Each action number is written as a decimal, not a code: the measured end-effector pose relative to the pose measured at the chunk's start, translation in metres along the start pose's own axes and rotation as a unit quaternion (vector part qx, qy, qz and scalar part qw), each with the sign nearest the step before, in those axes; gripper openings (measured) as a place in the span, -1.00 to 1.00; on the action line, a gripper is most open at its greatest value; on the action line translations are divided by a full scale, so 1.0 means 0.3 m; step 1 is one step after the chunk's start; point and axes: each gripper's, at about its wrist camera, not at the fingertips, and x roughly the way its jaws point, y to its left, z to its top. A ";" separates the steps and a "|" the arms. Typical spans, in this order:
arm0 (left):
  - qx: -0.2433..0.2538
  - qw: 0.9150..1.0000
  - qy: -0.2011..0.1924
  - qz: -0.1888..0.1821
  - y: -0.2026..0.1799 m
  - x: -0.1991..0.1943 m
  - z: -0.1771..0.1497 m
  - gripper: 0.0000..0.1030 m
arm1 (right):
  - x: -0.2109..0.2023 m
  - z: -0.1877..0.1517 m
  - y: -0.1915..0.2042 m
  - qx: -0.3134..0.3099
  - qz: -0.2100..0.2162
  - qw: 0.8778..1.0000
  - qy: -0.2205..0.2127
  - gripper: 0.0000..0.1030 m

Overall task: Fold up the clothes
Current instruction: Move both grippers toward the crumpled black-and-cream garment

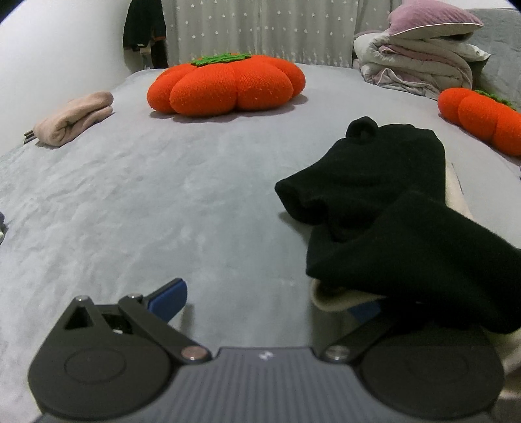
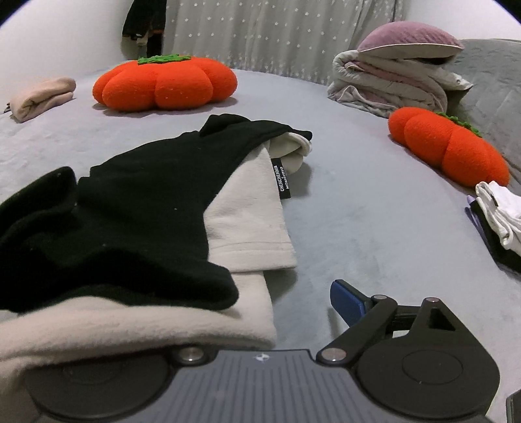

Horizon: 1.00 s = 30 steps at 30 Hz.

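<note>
black garment (image 2: 136,192) | cream garment (image 2: 250,224) | orange cushion (image 1: 224,84) | possibly star-dotted curtain (image 1: 260,29)

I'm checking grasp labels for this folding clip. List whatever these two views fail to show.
1. Left wrist view: the left hand-held gripper has its right finger buried under the black-and-cream garment, so a grasp is unconfirmed.
2. Right wrist view: the right hand-held gripper has its left finger under the same garment.
3. Right wrist view: the white clothes are cut by the right edge.
4. Garment type is unclear; it is bunched.

Both wrist cameras sit low, seemingly side by side, sharing the bed (image 1: 130,201).
</note>
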 end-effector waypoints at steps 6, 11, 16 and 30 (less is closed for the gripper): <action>-0.001 1.000 0.004 -0.002 0.003 -0.013 0.018 1.00 | -0.011 0.017 -0.001 0.005 0.009 1.000 0.002 0.69; -0.004 1.000 0.002 -0.005 -0.003 -0.024 0.032 1.00 | -0.017 0.026 -0.006 0.016 0.024 1.000 0.005 0.54; -0.002 1.000 -0.006 -0.007 -0.013 -0.033 0.041 1.00 | -0.021 0.033 -0.016 0.034 0.056 0.998 0.005 0.21; 0.001 1.000 -0.017 -0.021 -0.022 -0.048 0.045 0.93 | -0.035 0.041 -0.040 0.065 0.106 0.992 -0.008 -0.41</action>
